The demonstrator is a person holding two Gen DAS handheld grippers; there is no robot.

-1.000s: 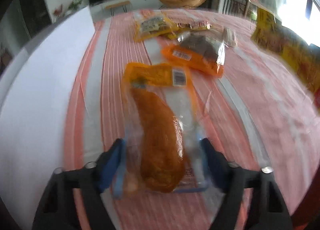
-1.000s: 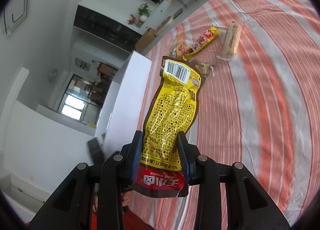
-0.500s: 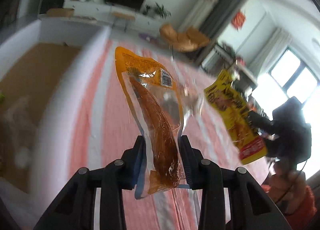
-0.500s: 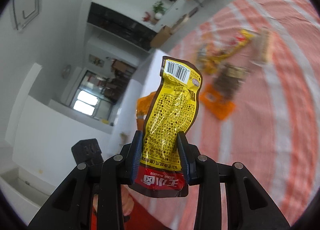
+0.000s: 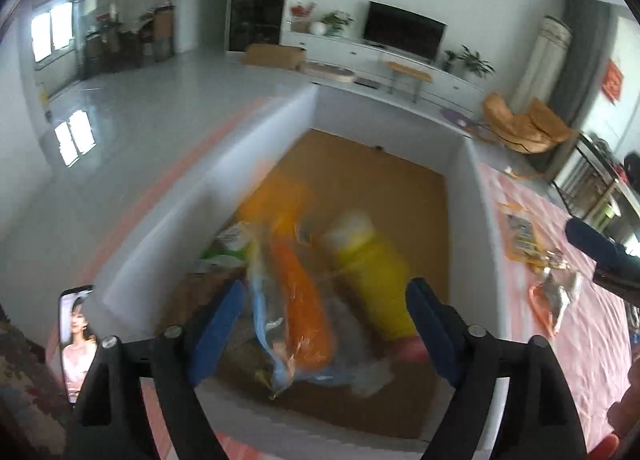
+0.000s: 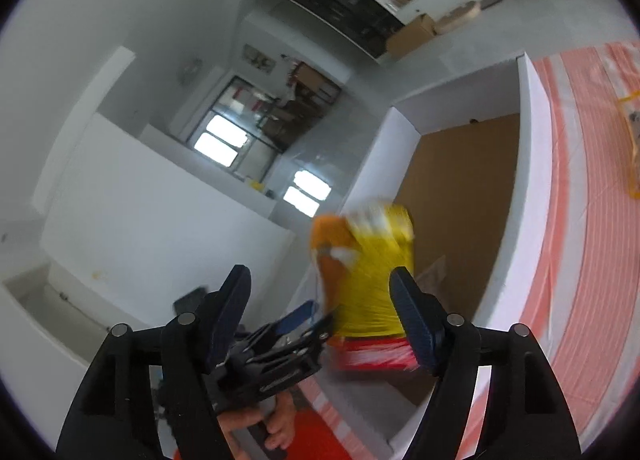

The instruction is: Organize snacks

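Observation:
My left gripper [image 5: 327,283] hangs over a white box [image 5: 476,220] with a brown bottom, and its jaws are opening. The orange sausage packet [image 5: 300,292] lies loose and blurred between its fingers, touching neither pad. Beside it the yellow packet [image 5: 372,272] is dropping into the box. In the right wrist view my right gripper [image 6: 320,273] is also opening above the box wall [image 6: 532,164]. The blurred yellow packet [image 6: 372,284] sits close to its right finger, free of the pads, with the orange packet [image 6: 330,236] behind it.
A green packet [image 5: 224,248] lies in the box's near left corner. Several snacks [image 5: 556,292] remain on the red-striped cloth to the right. A phone [image 5: 78,340] stands at the lower left. A hand [image 6: 256,420] holds the left gripper below my right one.
Both grippers swung from over the striped cloth to above the white box. Both jaws went from shut on their packets to wide apart, and the orange and yellow packets came loose.

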